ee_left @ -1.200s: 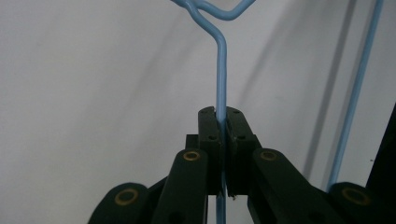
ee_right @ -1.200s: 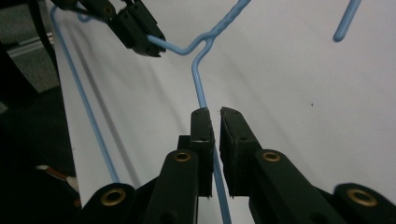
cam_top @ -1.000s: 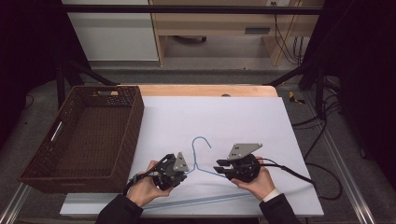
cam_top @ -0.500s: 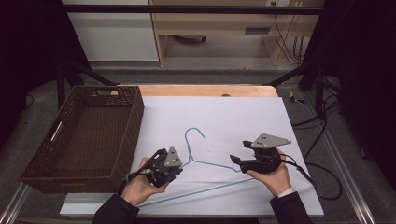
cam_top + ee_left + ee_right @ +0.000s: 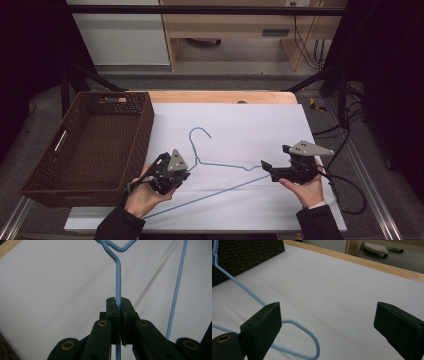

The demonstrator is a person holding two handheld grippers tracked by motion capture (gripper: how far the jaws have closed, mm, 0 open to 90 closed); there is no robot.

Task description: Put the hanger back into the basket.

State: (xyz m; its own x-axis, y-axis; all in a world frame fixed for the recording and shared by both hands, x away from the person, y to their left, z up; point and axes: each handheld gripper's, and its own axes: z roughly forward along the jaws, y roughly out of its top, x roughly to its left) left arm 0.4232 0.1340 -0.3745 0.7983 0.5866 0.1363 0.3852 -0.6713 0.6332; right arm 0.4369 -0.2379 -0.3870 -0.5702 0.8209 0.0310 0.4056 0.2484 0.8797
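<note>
- Left claw [image 5: 186, 171]: jaws pinched tight on the blue wire hanger [image 5: 220, 165], gripping the straight wire just below the twisted neck.
- Right claw [image 5: 266, 169]: jaws have just been opening and stand wide apart; nothing between them.
- Hanger's rounded shoulder end lies on the white worktop [image 5: 250, 125], just beside the right claw.
- Brown wicker basket [image 5: 80, 145]: left of the hanger.

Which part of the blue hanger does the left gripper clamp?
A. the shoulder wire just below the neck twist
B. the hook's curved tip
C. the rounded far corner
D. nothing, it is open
A: in the left gripper view the left gripper is shut on the hanger wire just below the twist, while the rounded corner lies free by the open right gripper.
</note>
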